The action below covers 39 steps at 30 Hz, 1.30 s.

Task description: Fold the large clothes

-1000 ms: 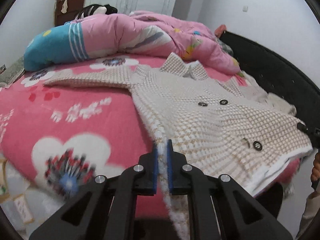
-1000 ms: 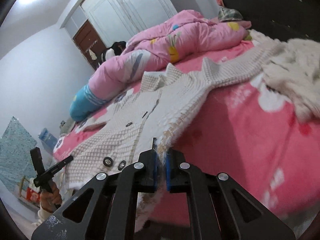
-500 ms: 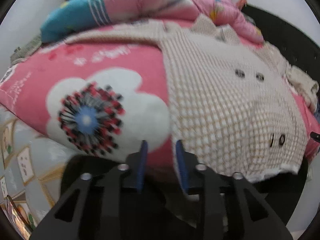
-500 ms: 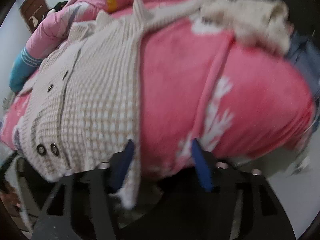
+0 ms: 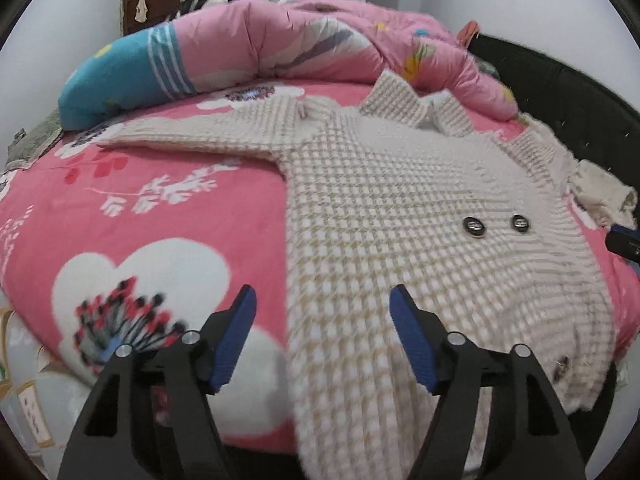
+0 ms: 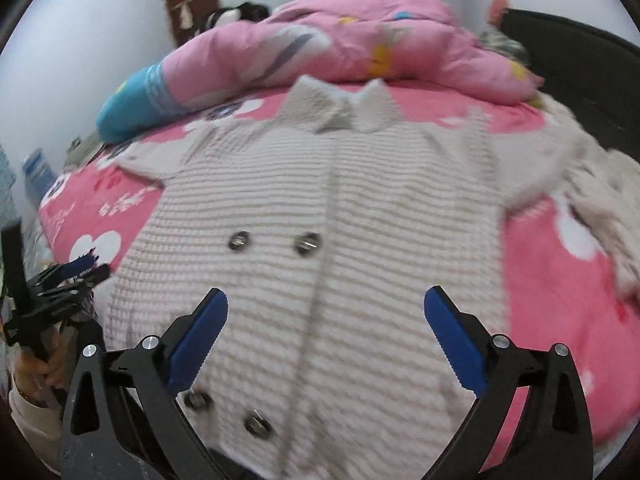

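Knitted cream coat (image 5: 400, 208) now released flat on bed, left hand-held gripper (image 5: 322, 308) and right hand-held gripper (image 6: 326, 308) both opening, empty

The coat (image 5: 400, 208) is a thick, rough knit cloth in a cream-and-beige check, its buttons (image 5: 474, 225) dark and glossy, with a fuzzy cream garment (image 6: 600, 200) beside it on the right. Under it the pink bed cover (image 5: 140, 216) looks like soft, matt fleece, and the quilt (image 5: 320, 44) at the far side is smooth, slightly shiny padded fabric. Both the left gripper (image 5: 322, 340) and the right gripper (image 6: 326, 340) have matt black plastic arms, ridged blue pads (image 6: 452, 336) and small bright metal screws (image 5: 454, 337).
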Each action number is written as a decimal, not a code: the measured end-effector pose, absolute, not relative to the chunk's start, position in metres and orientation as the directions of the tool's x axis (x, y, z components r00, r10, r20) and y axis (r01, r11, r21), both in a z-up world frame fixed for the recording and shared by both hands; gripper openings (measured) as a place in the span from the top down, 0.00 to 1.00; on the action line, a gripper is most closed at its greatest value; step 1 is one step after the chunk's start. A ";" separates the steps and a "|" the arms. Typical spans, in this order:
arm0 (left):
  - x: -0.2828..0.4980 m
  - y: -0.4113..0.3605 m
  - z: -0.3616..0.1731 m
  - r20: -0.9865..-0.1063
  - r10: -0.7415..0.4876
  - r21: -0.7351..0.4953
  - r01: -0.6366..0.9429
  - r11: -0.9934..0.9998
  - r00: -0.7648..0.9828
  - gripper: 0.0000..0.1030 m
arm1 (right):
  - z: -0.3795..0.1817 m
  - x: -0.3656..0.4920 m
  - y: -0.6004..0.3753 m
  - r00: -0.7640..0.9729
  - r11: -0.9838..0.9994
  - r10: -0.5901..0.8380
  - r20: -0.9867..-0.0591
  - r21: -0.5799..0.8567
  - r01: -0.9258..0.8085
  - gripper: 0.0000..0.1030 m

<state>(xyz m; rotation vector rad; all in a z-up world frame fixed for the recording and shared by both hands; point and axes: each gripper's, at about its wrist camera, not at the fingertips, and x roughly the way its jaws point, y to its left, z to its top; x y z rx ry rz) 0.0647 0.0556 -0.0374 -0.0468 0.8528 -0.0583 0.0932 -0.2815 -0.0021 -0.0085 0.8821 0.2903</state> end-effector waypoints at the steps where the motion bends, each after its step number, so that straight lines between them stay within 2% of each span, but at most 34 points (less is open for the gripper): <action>1: 0.071 0.053 -0.042 -0.758 -0.057 -0.053 0.027 0.998 0.650 0.32 | -0.008 0.103 -0.273 0.582 0.958 0.251 -0.774 0.115 -0.261 0.08; 5: 0.097 0.057 -0.059 -0.782 -0.031 -0.054 -0.018 0.998 0.622 0.30 | -0.030 0.140 -0.236 0.512 0.956 0.233 -0.827 0.097 -0.278 0.08; 9: 0.110 0.069 -0.073 -0.803 -0.055 -0.116 -0.065 0.991 0.594 0.29 | -0.072 0.162 -0.202 0.440 0.954 0.082 -0.894 -0.057 -0.293 0.07; 12: 0.108 0.071 -0.075 -0.792 -0.066 -0.127 -0.058 0.990 0.606 0.27 | -0.079 0.158 -0.195 0.487 0.953 0.035 -0.873 -0.118 -0.279 0.06; 19: 0.105 0.074 -0.075 -0.780 -0.101 -0.160 -0.042 0.986 0.617 0.26 | -0.080 0.162 -0.212 0.445 0.974 0.101 -0.890 -0.001 -0.225 0.06; 27: 0.108 0.096 -0.063 -0.732 -0.154 -0.246 -0.046 0.968 0.664 0.25 | -0.083 0.153 -0.226 0.469 0.979 0.107 -0.877 0.010 -0.204 0.06; 31: 0.118 0.121 -0.049 -0.698 -0.102 -0.252 -0.111 0.961 0.709 0.25 | -0.080 0.147 -0.234 0.439 0.978 0.113 -0.891 0.023 -0.205 0.06; 33: 0.124 0.133 -0.044 -0.690 -0.059 -0.240 -0.150 0.959 0.721 0.25 | -0.073 0.151 -0.230 0.422 0.977 0.079 -0.903 -0.015 -0.215 0.07; 36: 0.137 0.159 -0.034 -0.683 0.056 -0.197 -0.257 0.946 0.728 0.25 | -0.052 0.153 -0.219 0.491 0.972 0.074 -0.868 -0.048 -0.231 0.07; 39: 0.157 0.176 -0.024 -0.672 0.167 -0.147 -0.351 0.925 0.722 0.25 | -0.040 0.158 -0.214 0.531 0.969 0.138 -0.836 0.005 -0.245 0.08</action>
